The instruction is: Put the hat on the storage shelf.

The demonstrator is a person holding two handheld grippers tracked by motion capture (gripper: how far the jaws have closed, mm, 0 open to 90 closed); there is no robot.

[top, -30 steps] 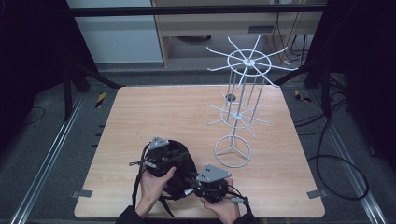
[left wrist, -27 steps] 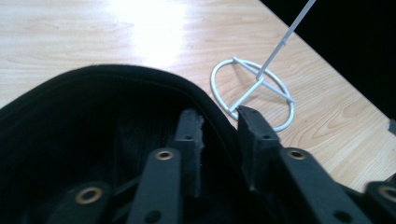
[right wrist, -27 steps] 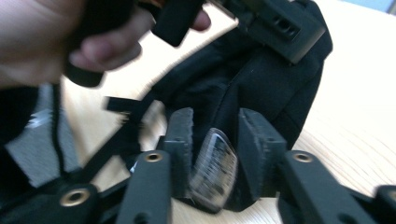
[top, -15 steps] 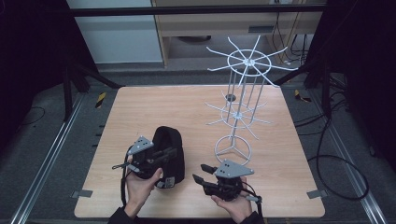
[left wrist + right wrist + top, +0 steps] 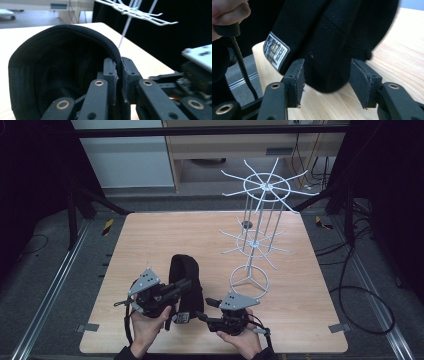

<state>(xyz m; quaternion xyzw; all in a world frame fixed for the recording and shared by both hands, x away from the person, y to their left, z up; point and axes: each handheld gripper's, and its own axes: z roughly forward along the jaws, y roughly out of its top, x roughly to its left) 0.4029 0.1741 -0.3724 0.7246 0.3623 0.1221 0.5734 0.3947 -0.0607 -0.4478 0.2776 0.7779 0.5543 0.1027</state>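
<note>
A black cap (image 5: 186, 270) stands on edge on the wooden table (image 5: 150, 235), near its front. My left gripper (image 5: 184, 285) is shut on the cap's rim (image 5: 113, 53); in the left gripper view the fabric is pinched between the two pads and the hollow inside of the cap (image 5: 57, 65) faces me. My right gripper (image 5: 206, 308) is to the right of the cap and open. Its jaws have just been opening. In the right gripper view the cap's crown (image 5: 332, 32), with a woven patch (image 5: 275, 50), hangs between the pads (image 5: 297, 75) without touching them.
A white wire rack (image 5: 260, 215) with two tiers of hooks stands on the right half of the table, close behind my right gripper. Its arms (image 5: 140, 13) reach over the cap's far side. The table's front edge is right below both hands.
My left gripper has closed on the cap's rim and carried it left and upward. The right gripper has let go of the cap and spread its jaws.
</note>
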